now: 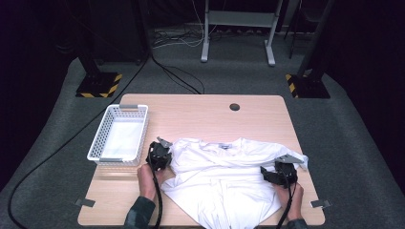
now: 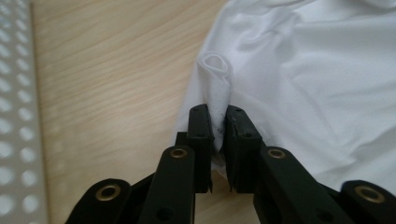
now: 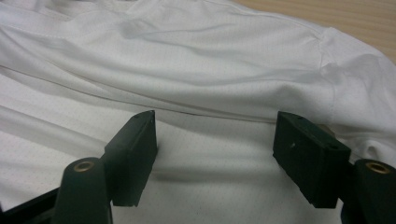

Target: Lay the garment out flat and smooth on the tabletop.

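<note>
1. Left gripper (image 2: 217,122): I read the jaws as clamped on a pinch of the white T-shirt (image 1: 224,176). In the left gripper view a small rolled tuft of the shirt's edge stands up between the two pads, which press it from both sides.
2. In the high view the left gripper (image 1: 159,153) sits at the shirt's left edge, near the table's front-left part, just right of the white basket (image 1: 119,136).
3. Right gripper (image 3: 215,140): jaws stand well apart. They rest over flat cloth with nothing pinched between them; the fabric runs under both pads. I cannot tell if the tips touch the cloth.
4. In the high view the right gripper (image 1: 279,171) lies at the shirt's right side, near the sleeve that points toward the table's right edge.
5. Shirt position: spread over the front-middle of the table (image 1: 200,114), collar toward the far edge, hem hanging toward the front edge. It is creased, and the lower left part looks turned in diagonally.
6. Progress, my judgement: early in a fold or straighten. One side is gripped, the other not yet. No neat fold is finished.
7. The basket near the left edge holds nothing I can make out; if the shirt belongs there, that step remains.
</note>
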A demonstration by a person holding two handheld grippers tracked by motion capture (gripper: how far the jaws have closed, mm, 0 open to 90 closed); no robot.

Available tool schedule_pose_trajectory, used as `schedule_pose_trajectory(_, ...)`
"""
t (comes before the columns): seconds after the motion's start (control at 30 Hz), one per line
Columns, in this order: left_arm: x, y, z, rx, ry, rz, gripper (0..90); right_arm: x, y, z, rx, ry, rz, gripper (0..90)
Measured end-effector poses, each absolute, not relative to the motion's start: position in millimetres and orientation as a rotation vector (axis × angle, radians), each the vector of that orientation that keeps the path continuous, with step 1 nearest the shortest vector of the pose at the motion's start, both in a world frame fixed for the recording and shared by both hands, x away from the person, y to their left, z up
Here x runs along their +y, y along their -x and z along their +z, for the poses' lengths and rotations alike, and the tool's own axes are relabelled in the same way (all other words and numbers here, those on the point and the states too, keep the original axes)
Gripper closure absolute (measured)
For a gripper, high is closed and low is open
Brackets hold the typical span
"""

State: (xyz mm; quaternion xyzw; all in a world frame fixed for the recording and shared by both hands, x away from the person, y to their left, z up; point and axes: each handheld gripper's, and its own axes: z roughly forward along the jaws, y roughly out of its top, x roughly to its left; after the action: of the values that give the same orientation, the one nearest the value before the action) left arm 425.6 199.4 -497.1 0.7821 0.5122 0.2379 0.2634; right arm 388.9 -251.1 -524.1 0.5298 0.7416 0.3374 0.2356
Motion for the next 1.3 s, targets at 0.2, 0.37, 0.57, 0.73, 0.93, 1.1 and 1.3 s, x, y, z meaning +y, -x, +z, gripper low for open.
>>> schedule_pose_trajectory(0.2,206.8,-405.2,-486.1,1.391,-2.030,0.659,56.9,-257.0,-387.3,-524.1,2.027,-1.460,0.924,29.7)
schedule_pose_trajectory(0.37,180.2,-393.4,-477.3,1.277,-1.979,0.632,33.6,-256.6,-387.1,-524.2,2.022,-1.464,0.924,29.7)
schedule_pose_trajectory(0.57,154.2,-405.0,-499.7,1.206,-2.100,0.496,28.4,-256.4,-387.0,-524.3,2.019,-1.464,0.922,29.6)
schedule_pose_trajectory(0.73,168.0,-395.9,-511.4,1.260,-2.094,0.409,28.2,-256.1,-387.0,-524.3,2.012,-1.469,0.919,29.5)
schedule_pose_trajectory(0.93,193.4,-374.6,-516.0,1.299,-2.026,0.417,29.3,-256.2,-386.7,-524.5,2.011,-1.468,0.920,29.5)
schedule_pose_trajectory(1.1,208.7,-357.2,-516.3,1.373,-1.977,0.448,28.2,-255.8,-386.1,-524.6,2.011,-1.467,0.921,29.5)
schedule_pose_trajectory(1.3,213.0,-342.7,-508.6,1.431,-1.978,0.460,21.6,-255.4,-385.7,-524.7,2.007,-1.466,0.919,28.9)
